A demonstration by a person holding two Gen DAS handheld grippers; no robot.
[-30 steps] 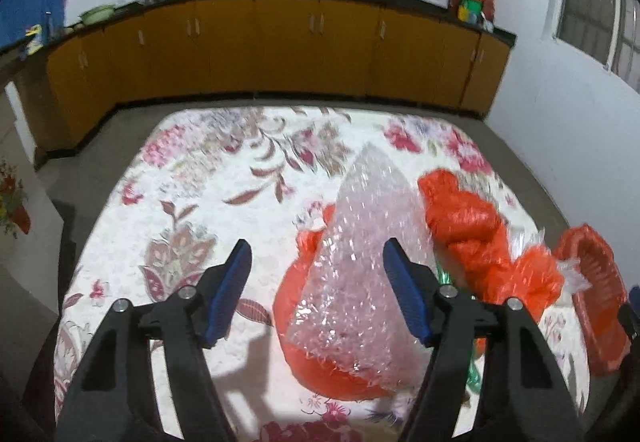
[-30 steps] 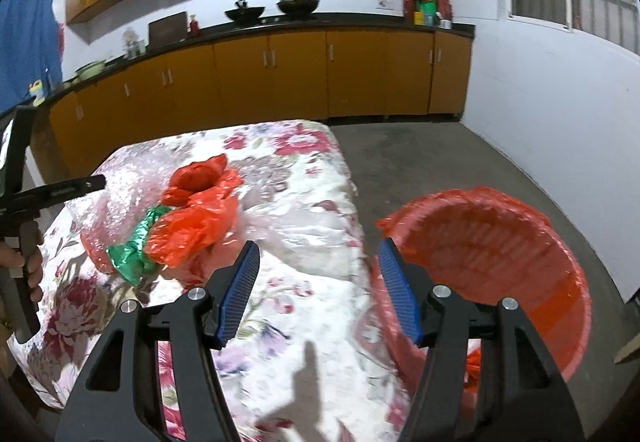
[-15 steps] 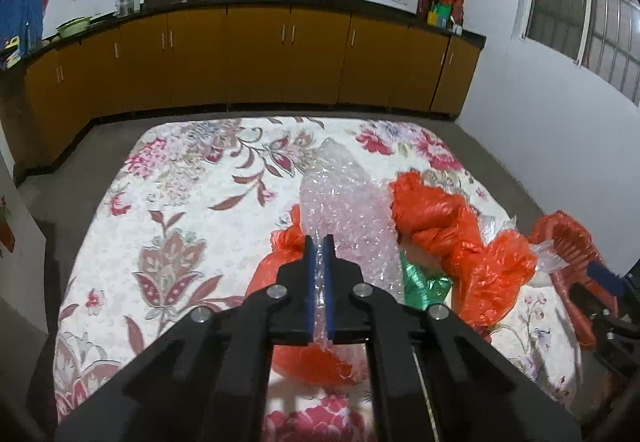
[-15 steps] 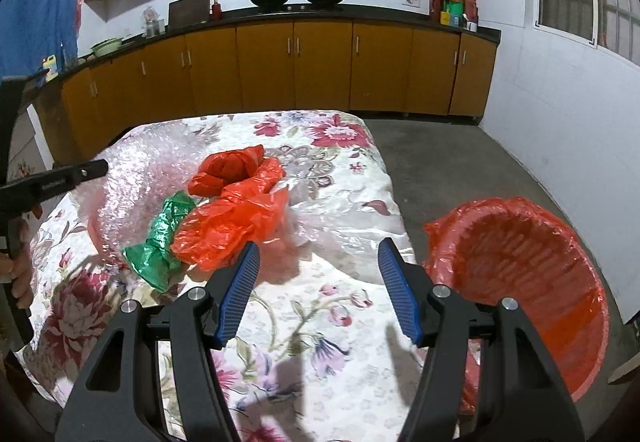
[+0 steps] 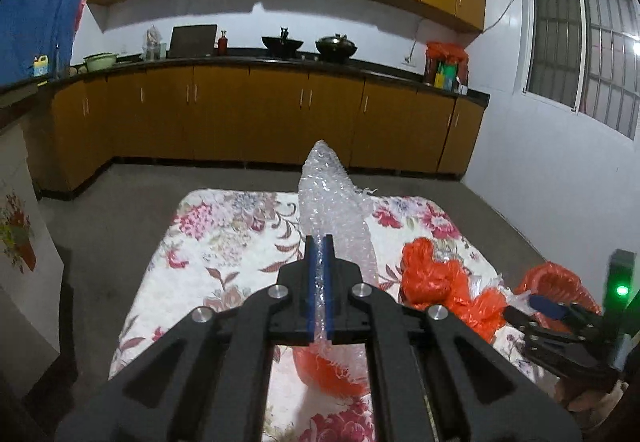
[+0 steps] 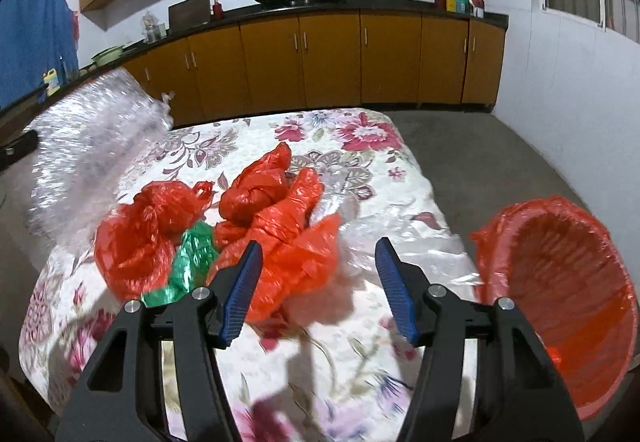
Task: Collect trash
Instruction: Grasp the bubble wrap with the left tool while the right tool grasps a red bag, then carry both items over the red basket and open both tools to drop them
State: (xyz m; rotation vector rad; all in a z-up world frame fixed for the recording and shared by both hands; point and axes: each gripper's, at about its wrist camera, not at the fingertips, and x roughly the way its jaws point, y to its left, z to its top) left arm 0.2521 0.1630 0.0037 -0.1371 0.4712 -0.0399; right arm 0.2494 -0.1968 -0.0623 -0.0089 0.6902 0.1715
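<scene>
Left wrist view: left tool (image 5: 319,282) clamped tight on a sheet of bubble wrap (image 5: 334,207), which stands up ahead of its tips, above the floral tabletop (image 5: 224,242). Orange bags (image 5: 432,278) lie ahead to its right. Right wrist view: right tool (image 6: 318,286) spread wide, holding nothing. Orange bags (image 6: 276,217) and a green bag (image 6: 192,258) just ahead-left; the bubble wrap (image 6: 92,145) is blurred, far left, probably off the cloth. Orange-lined bin (image 6: 560,282) sits to its right.

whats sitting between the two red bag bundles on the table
A crumpled green plastic bag lies wedged between the left red bundle and the larger red bundle on the floral tablecloth; this shows in the right wrist view.
</scene>
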